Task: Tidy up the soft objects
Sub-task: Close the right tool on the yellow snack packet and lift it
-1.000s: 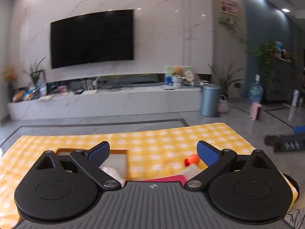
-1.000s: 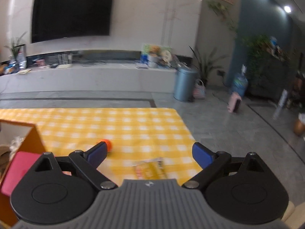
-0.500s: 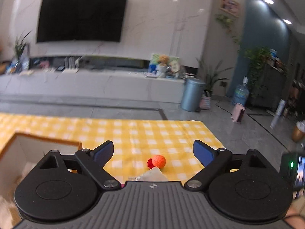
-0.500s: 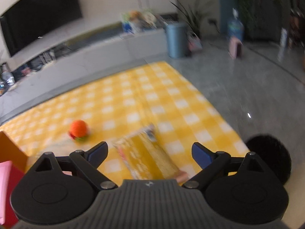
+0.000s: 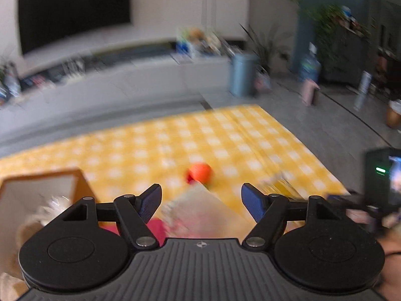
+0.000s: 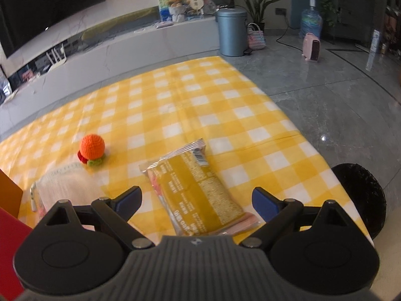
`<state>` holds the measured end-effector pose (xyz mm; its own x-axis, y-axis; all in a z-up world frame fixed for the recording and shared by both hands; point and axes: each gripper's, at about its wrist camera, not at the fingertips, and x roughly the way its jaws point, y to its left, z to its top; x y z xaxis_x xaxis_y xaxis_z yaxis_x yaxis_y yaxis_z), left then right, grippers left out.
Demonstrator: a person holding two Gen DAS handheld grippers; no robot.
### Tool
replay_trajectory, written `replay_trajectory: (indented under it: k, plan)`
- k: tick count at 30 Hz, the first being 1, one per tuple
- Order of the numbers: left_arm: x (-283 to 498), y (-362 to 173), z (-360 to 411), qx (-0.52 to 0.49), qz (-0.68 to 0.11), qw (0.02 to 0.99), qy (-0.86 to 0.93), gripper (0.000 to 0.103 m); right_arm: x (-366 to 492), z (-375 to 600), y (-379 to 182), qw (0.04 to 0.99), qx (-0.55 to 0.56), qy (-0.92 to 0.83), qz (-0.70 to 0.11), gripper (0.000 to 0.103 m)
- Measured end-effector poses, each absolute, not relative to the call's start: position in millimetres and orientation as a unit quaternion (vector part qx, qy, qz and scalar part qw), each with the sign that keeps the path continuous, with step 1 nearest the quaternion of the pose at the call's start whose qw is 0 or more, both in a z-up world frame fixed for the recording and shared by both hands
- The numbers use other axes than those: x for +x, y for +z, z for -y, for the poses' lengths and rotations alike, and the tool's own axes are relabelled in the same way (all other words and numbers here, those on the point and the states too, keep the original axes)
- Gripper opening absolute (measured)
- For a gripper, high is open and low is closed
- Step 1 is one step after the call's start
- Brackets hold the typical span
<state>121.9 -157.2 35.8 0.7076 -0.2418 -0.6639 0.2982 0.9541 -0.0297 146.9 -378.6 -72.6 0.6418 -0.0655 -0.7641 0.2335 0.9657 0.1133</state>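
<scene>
**Both tongs open over the checked cloth**

The right tongs (image 6: 196, 202) are spread wide and grip nothing; the near end of a flat yellow plastic snack packet (image 6: 200, 190) lies between their blue fingertips (image 6: 263, 203) on the yellow-and-white checked cloth (image 6: 225, 105). Just left of the packet rests a pale clear-wrapped soft pack (image 6: 66, 186), and beyond that, touching its far corner or nearly so, sits a round orange crocheted ball with a red and green base (image 6: 91, 148).

The left tongs (image 5: 201, 202) are likewise wide apart and empty, hovering above the same pale pack (image 5: 200, 208); this view is blurred. To their left stands an open orange-walled box (image 5: 80, 178) with whitish items inside that cannot be made out.

Past the cloth's far edge stands a grey-blue cylindrical bin (image 6: 231, 32) on the floor.
</scene>
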Motion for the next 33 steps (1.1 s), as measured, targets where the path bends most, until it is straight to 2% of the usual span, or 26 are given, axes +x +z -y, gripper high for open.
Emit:
replay_trajectory:
  k: [2,11,13,17,20,22,25,27,30,33]
  plan:
    - [126.3,38.4,151.9,0.021,-0.358,0.921,-0.154,0.080,152.2,374.6,-76.7,0.898,0.090,-0.079,-0.422,0.093]
    - [121.5,47.9,151.4,0.038,-0.348,0.928,-0.128,0.080,177.2,362.8,-97.0,0.889,0.050,-0.072,-0.449,0.093]
    - [123.7,52.7,148.0,0.023,-0.350,0.928,-0.125,0.083,183.6,360.9,-102.8,0.885,0.041,-0.073,-0.459,0.093]
    - [115.2,60.2,143.1,0.006,-0.319,0.940,-0.120,0.084,194.6,362.5,-118.1,0.874,0.024,-0.088,-0.477,0.093]
    - [109.0,62.5,139.3,-0.043,-0.310,0.938,-0.148,0.084,201.5,371.4,-128.1,0.866,0.042,-0.101,-0.488,0.101]
    - [106.5,62.4,139.0,-0.069,-0.314,0.932,-0.166,0.089,204.1,373.9,-128.0,0.866,0.047,-0.101,-0.487,0.101]
    - [103.6,64.4,148.3,-0.044,-0.313,0.932,-0.179,0.089,203.8,370.5,-127.8,0.870,0.032,-0.095,-0.483,0.100]
    - [102.7,63.6,159.1,-0.015,-0.311,0.934,-0.176,0.089,202.0,370.1,-126.4,0.871,0.032,-0.088,-0.481,0.096]
    - [103.3,57.8,177.5,0.025,-0.302,0.938,-0.169,0.091,197.1,362.8,-120.5,0.876,0.015,-0.068,-0.477,0.079]
    - [111.1,46.5,189.2,0.033,-0.300,0.938,-0.169,0.094,192.5,353.5,-116.9,0.879,-0.018,-0.057,-0.473,0.072]
